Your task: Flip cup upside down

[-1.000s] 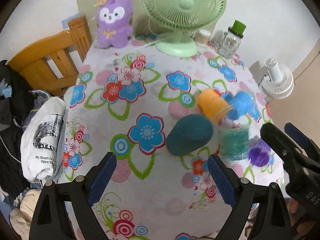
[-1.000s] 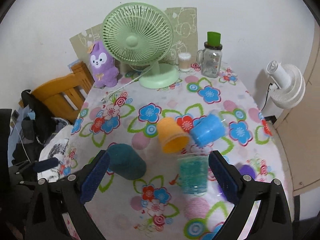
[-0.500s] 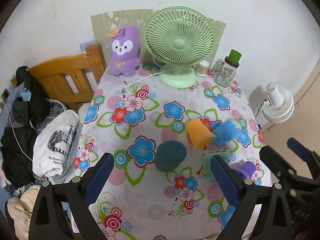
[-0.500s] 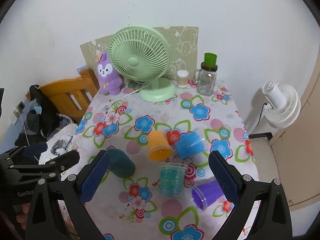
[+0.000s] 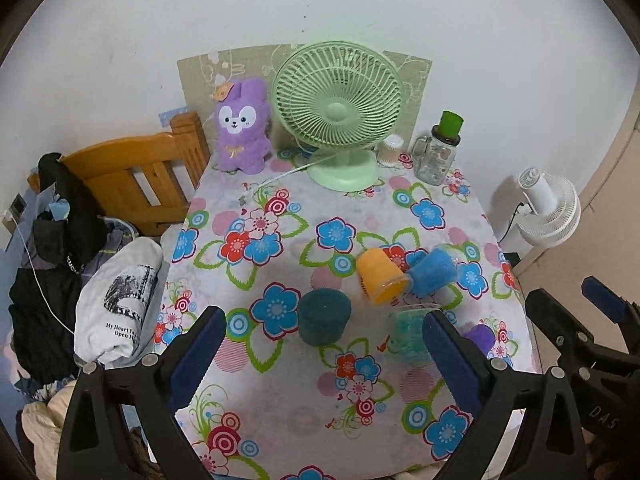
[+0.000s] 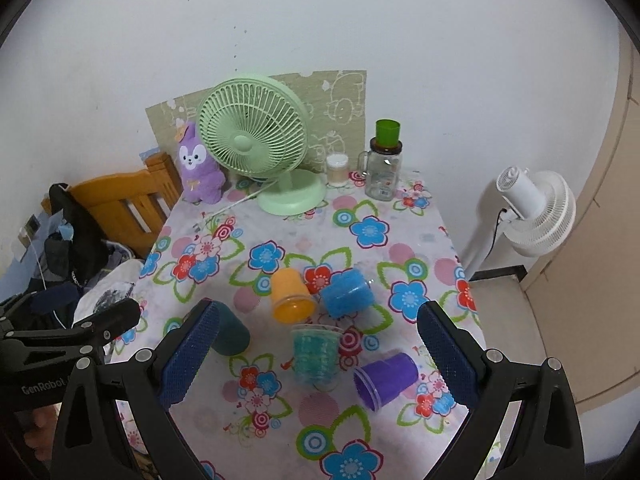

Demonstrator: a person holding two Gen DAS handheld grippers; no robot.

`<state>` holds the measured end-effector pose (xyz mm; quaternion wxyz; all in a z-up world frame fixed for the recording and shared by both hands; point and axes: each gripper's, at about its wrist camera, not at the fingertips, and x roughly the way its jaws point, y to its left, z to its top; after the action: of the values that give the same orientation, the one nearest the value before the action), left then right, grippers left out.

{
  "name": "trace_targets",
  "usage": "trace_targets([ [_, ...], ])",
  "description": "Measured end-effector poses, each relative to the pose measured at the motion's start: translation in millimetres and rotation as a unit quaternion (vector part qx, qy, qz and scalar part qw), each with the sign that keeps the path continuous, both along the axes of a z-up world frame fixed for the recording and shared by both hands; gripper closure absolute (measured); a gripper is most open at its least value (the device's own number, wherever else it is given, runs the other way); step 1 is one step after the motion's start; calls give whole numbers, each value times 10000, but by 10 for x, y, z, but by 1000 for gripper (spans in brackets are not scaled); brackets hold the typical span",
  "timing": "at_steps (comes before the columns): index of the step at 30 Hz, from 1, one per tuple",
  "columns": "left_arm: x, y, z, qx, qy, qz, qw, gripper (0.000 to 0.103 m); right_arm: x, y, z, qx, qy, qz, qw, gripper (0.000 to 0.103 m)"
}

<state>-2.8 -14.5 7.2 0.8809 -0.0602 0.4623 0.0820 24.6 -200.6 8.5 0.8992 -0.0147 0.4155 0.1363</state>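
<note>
Several plastic cups sit on the floral tablecloth (image 5: 280,400). A dark teal cup (image 5: 323,317) (image 6: 231,333) stands upside down at the left. An orange cup (image 5: 379,277) (image 6: 290,296), a blue cup (image 5: 434,273) (image 6: 346,293) and a purple cup (image 6: 387,380) lie on their sides. A clear teal cup (image 6: 315,356) (image 5: 412,334) stands mouth up, partly hidden in the left wrist view. My left gripper (image 5: 320,354) is open and empty above the near table. My right gripper (image 6: 316,356) is open and empty, high over the cups.
A green desk fan (image 5: 339,114), a purple plush rabbit (image 5: 241,120), a glass jar with green lid (image 5: 438,152) and a small white jar (image 6: 337,169) stand along the back wall. A wooden chair (image 5: 136,180) and clothes (image 5: 116,304) lie left. A white floor fan (image 6: 536,212) stands right.
Both grippers have pulled back and up from the table, so the cups look smaller and farther. The dark teal cup now stands upside down alone. Both grippers stay open.
</note>
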Motion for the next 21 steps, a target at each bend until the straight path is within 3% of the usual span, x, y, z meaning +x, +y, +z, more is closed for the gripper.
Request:
trace_targets([
  [21, -56, -90, 32, 121, -138, -17, 9998, 0, -48, -45, -14, -64, -26, -124, 9999, 3],
])
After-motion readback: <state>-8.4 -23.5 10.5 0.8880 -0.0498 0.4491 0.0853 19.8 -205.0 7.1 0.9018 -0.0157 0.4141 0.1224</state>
